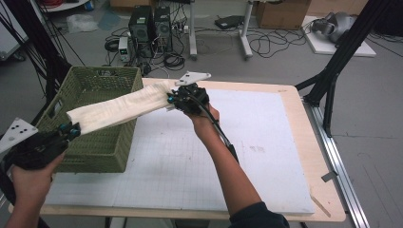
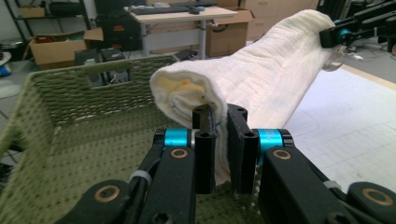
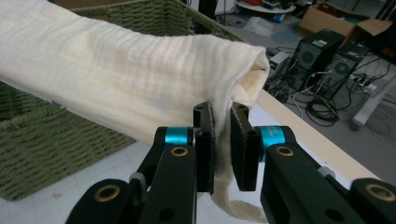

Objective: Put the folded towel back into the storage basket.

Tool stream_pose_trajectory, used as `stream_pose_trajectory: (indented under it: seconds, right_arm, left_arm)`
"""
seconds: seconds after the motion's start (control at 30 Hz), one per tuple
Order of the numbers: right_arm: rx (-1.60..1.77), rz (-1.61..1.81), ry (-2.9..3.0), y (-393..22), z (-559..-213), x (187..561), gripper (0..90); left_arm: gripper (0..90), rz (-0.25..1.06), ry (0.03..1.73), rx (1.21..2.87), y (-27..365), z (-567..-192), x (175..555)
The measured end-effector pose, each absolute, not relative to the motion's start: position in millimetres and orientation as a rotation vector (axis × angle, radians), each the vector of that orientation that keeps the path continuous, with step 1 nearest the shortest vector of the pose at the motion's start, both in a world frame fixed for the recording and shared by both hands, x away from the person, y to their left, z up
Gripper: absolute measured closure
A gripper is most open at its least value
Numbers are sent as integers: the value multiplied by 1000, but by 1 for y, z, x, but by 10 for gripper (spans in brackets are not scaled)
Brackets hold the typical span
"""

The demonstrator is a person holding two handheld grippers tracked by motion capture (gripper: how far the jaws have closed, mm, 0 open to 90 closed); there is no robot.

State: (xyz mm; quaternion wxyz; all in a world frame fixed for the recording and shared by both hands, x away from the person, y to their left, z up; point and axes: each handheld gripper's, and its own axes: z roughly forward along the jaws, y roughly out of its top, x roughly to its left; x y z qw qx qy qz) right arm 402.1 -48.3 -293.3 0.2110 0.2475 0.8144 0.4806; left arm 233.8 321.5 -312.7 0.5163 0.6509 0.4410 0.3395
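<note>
A folded cream cloth (image 1: 119, 108) hangs stretched in the air between my two grippers, over the near right part of a green woven basket (image 1: 97, 80). My left gripper (image 1: 73, 129) is shut on the cloth's near end (image 2: 219, 140), beside the basket's near wall (image 2: 84, 140). My right gripper (image 1: 170, 99) is shut on the far end (image 3: 222, 135), above the white mat (image 1: 228, 142) just right of the basket (image 3: 46, 158). In the left gripper view the cloth (image 2: 261, 79) runs up to the right gripper (image 2: 334, 35).
The basket stands on the table's left side, hanging over the edge. The wooden table edge (image 1: 304, 142) frames the mat. Black frame legs (image 1: 332, 80) stand at the right. Computers and cables (image 1: 152, 28) lie on the floor beyond.
</note>
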Motion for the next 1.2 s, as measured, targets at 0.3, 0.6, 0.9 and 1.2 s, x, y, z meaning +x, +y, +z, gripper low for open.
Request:
stream_pose_trajectory:
  seconds: [0.3, 0.6, 0.9, 1.2]
  right_arm:
    - [621, 1334, 2292, -7, -291, 413, 817]
    - [577, 1351, 2313, 30, -290, 422, 818]
    - [548, 1356, 2331, 59, -293, 431, 817]
    - [541, 1349, 2335, 81, -286, 446, 817]
  left_arm:
    - [820, 860, 1099, 1537, 348, -311, 223]
    - [821, 896, 1141, 1507, 372, -312, 213]
    - [820, 917, 1176, 1490, 388, -313, 209]
    - [820, 933, 1202, 1477, 397, -313, 213]
